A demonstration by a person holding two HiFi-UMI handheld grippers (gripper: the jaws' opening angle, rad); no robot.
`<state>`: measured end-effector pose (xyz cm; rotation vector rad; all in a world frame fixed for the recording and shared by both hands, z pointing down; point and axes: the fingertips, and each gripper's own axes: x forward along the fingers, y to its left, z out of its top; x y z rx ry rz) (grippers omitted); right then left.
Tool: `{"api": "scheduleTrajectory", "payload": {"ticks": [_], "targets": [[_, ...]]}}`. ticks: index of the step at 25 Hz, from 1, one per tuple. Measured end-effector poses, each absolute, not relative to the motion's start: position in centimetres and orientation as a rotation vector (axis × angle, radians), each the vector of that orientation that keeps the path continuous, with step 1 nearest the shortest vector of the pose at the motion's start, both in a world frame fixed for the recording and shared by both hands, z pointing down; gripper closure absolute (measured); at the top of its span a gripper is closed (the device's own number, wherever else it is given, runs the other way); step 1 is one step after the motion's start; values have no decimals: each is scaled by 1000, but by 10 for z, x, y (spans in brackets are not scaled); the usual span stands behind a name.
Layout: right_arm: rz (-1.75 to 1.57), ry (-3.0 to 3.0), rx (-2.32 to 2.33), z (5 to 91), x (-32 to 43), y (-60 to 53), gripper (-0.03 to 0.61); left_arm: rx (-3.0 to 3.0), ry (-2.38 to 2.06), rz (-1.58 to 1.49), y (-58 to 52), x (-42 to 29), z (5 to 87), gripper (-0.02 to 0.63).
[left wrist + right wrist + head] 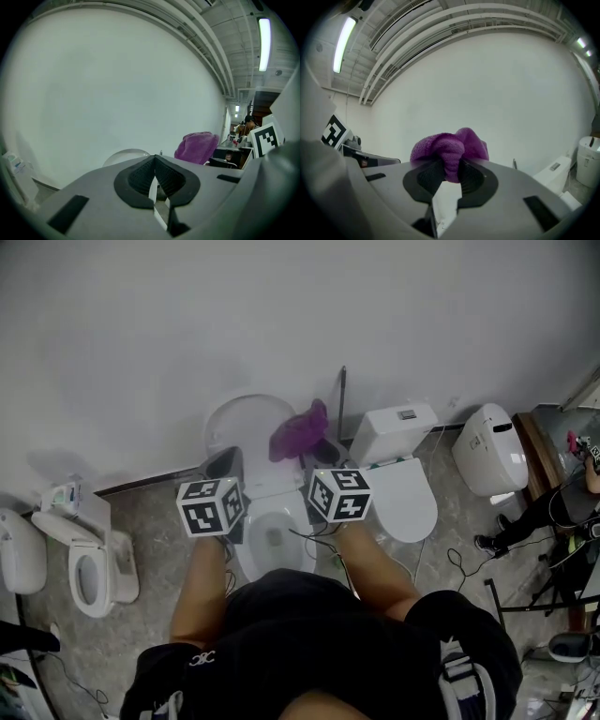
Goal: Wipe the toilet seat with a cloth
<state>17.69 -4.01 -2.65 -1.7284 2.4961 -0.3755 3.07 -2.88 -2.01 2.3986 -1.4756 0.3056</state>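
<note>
Cloth (449,149) is clenched in my right gripper (449,174) at the right edge of the raised lid (246,420); my left gripper (155,182) is closed, empty; floor (155,531) opens left of the toilet seat (251,566).

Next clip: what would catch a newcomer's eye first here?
The fluffy purple cloth stands out, pinched in the right gripper above the open white toilet in front of the person. The left gripper beside it is shut and empty. Other white toilets stand along the pale wall on both sides.
</note>
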Motion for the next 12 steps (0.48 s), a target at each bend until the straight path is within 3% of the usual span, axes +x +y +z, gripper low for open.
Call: {"api": "scheduleTrajectory", "payload": {"ticks": [12], "targets": [[-353, 2483, -1781, -28, 180, -30, 503, 2433, -1401, 325, -27, 41, -8, 607]]}}
